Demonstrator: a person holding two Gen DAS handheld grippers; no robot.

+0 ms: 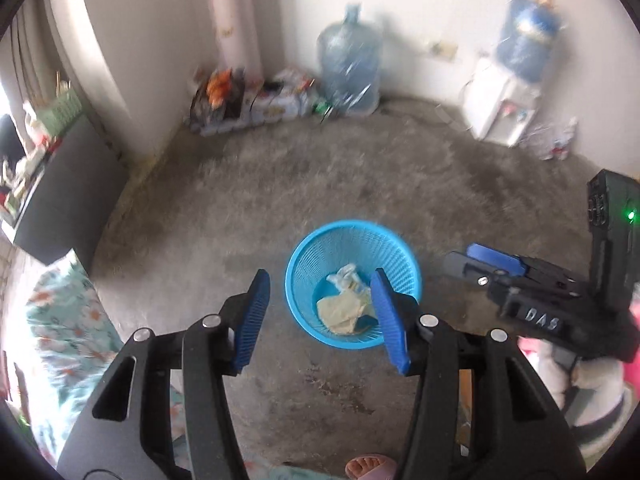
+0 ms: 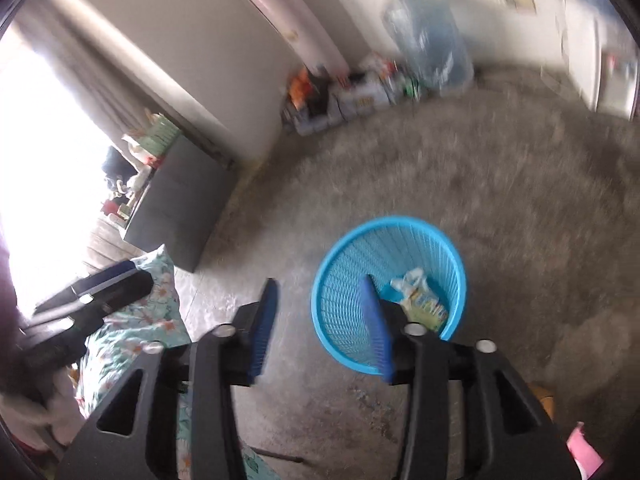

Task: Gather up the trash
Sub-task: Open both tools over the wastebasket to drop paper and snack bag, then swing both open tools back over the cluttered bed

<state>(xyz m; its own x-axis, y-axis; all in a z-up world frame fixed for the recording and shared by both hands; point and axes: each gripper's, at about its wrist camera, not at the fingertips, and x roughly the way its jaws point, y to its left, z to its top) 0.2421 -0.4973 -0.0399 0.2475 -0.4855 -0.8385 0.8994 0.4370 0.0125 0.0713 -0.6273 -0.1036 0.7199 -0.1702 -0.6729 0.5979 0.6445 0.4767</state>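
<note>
We hold the left gripper [image 1: 323, 316] above the floor with its blue pads parted and nothing between them. The right gripper [image 2: 320, 328] is the same: jaws apart, empty. Each one is also seen at the edge of the other's view, and there too we see no object carried.

Just below and in front of both tools stands the blue basket [image 1: 404, 248] on the grey concrete floor [image 1: 320, 184]. Inside it lie a crumpled yellowish paper [image 1: 342, 312] and a small printed wrapper [image 2: 424, 304], so we judge that these pieces are already dropped in.

For the step in hand, we think the good way is to lift both grippers clear of the rim, so that no pad catches the light basket and tips it. Then we look around for more trash. Both views are blurred and we cannot tell loose litter from the stored things in the far corner, near the water bottle [image 1: 349, 64]. We approach slowly before we choose.
</note>
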